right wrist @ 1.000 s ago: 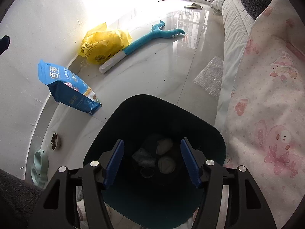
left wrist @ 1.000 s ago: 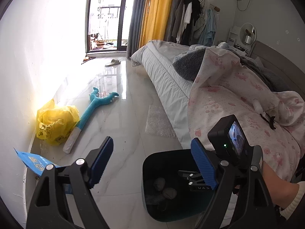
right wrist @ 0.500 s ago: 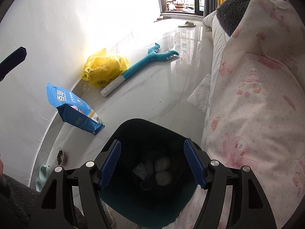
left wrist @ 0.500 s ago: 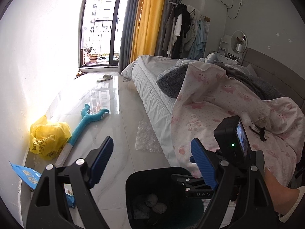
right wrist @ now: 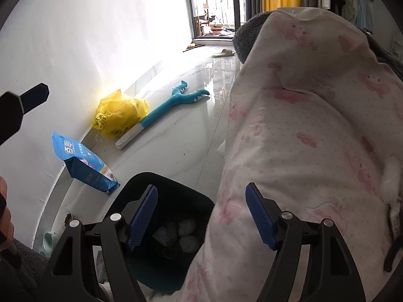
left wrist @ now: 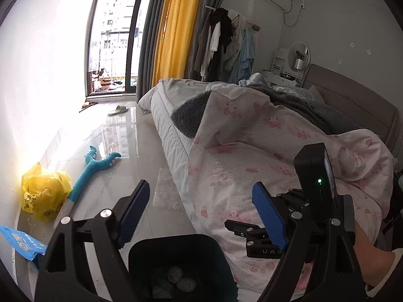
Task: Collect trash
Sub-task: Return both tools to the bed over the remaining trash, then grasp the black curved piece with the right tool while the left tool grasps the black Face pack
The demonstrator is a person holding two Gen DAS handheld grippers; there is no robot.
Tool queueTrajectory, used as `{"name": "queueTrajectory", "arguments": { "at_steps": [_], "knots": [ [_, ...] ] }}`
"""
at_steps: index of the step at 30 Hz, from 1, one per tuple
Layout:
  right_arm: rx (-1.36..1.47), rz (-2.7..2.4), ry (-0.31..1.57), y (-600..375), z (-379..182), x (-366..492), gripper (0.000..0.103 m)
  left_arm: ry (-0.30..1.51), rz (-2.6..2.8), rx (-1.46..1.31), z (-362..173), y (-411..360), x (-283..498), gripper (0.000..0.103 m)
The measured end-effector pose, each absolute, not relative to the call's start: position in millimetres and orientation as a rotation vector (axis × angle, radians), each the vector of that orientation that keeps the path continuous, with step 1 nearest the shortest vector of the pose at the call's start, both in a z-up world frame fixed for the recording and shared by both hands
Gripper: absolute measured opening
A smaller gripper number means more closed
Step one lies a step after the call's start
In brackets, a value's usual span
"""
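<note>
From my feed, left to right: blue printed pouch point(right wrist: 83, 162) against white wall, crumpled yellow plastic bag point(right wrist: 119, 115) beside it, teal plush toy with white handle point(right wrist: 163, 112) lying on glossy tile floor point(right wrist: 181, 146). Black plastic trash bin point(right wrist: 141, 266) next, crumpled paper balls point(right wrist: 187, 234) inside. My left gripper point(left wrist: 201, 216) fingers spread, empty. Right gripper point(right wrist: 201, 219) likewise released above bin edge. Pink patterned quilt point(right wrist: 314, 138) at right, overlapping bin.

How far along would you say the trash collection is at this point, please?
Done: several crumpled wads already lie in the black bin. In hand: nothing; the left claw and right claw are both open and empty. Left: the yellow bag, blue packet and bubble wrap remain on the floor.
</note>
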State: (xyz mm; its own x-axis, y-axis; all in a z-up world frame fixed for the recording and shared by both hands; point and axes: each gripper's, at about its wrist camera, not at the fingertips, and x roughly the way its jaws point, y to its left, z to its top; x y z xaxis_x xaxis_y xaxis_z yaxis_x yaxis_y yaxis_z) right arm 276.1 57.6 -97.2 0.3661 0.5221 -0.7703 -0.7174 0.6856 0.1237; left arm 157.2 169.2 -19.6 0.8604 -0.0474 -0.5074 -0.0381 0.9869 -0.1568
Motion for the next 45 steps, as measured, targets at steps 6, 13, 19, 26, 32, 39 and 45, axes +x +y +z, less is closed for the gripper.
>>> {"name": "queueTrajectory", "arguments": {
  "at_steps": [6, 13, 19, 26, 32, 39, 45],
  "knots": [
    [-0.244, 0.737, 0.86, 23.1, -88.6, 286.4, 0.074, 0.548, -0.024, -0.16, -22.2, 150.1, 170.0, 0.085],
    [-0.228, 0.626, 0.823, -18.4, -78.9, 296.5, 0.074, 0.548, -0.053, -0.156, -21.0, 127.2, 180.7, 0.086],
    [-0.226, 0.515, 0.792, -52.2, -73.0, 300.3, 0.074, 0.555, -0.079, -0.157, -21.9, 106.0, 193.3, 0.086],
    [-0.169, 0.365, 0.768, -94.4, -69.3, 307.5, 0.074, 0.564, -0.115, -0.138, -24.4, 78.3, 205.4, 0.086],
    [-0.157, 0.284, 0.786, -116.5, -73.3, 313.0, 0.072, 0.575, -0.13, -0.128, -28.3, 63.5, 212.1, 0.086],
    [-0.136, 0.259, 0.812, -137.6, -78.0, 318.0, 0.067, 0.582, -0.138, -0.126, -31.2, 51.3, 221.1, 0.086],
    [-0.134, 0.254, 0.82, -150.2, -80.3, 319.9, 0.062, 0.584, -0.149, -0.132, -32.1, 41.9, 226.3, 0.086]
  ]
}}
